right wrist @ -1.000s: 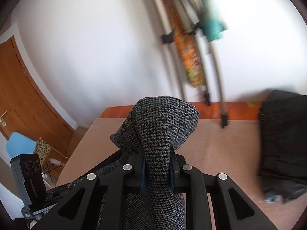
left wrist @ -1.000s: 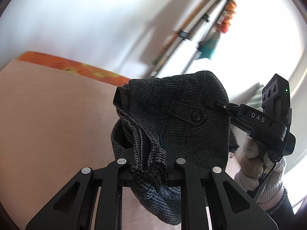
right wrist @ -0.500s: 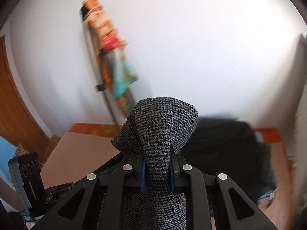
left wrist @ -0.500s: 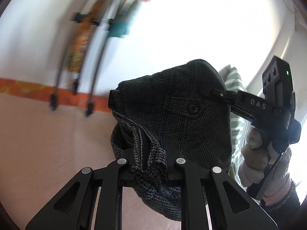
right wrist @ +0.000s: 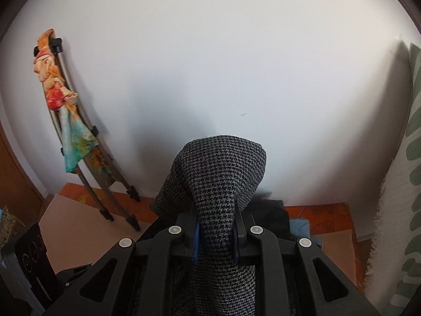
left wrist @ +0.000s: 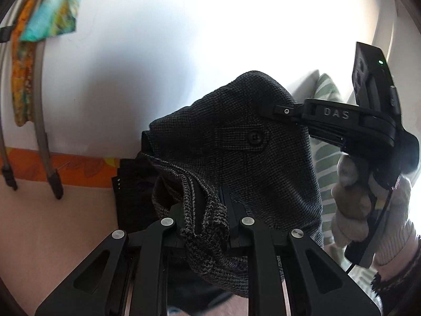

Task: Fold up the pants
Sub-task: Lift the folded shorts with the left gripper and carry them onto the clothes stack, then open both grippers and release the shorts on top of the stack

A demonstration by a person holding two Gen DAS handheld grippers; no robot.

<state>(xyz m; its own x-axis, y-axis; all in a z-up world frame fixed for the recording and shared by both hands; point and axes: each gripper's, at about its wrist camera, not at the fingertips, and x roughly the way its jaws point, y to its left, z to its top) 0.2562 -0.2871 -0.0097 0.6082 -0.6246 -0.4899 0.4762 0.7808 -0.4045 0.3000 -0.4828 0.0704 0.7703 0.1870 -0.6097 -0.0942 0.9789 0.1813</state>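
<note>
The grey houndstooth pants [left wrist: 252, 163] hang bunched between both grippers, lifted off the tan surface. My left gripper [left wrist: 209, 210] is shut on a folded edge of the pants. My right gripper [right wrist: 215, 226] is shut on another bunch of the same pants [right wrist: 218, 181]. In the left wrist view the right gripper [left wrist: 279, 109] comes in from the right, clamped on the fabric near a button, held by a gloved hand [left wrist: 368, 210].
A dark folded garment [right wrist: 271, 216] lies on the tan surface [right wrist: 76, 226] by the white wall. A folded tripod draped with colourful cloth [right wrist: 71, 137] leans on the wall at left. A leaf-patterned curtain [right wrist: 402, 210] hangs at right.
Both grippers have swung to the right with the pants still held. The tripod has slid to the left of both views and the dark garment and curtain have come into view.
</note>
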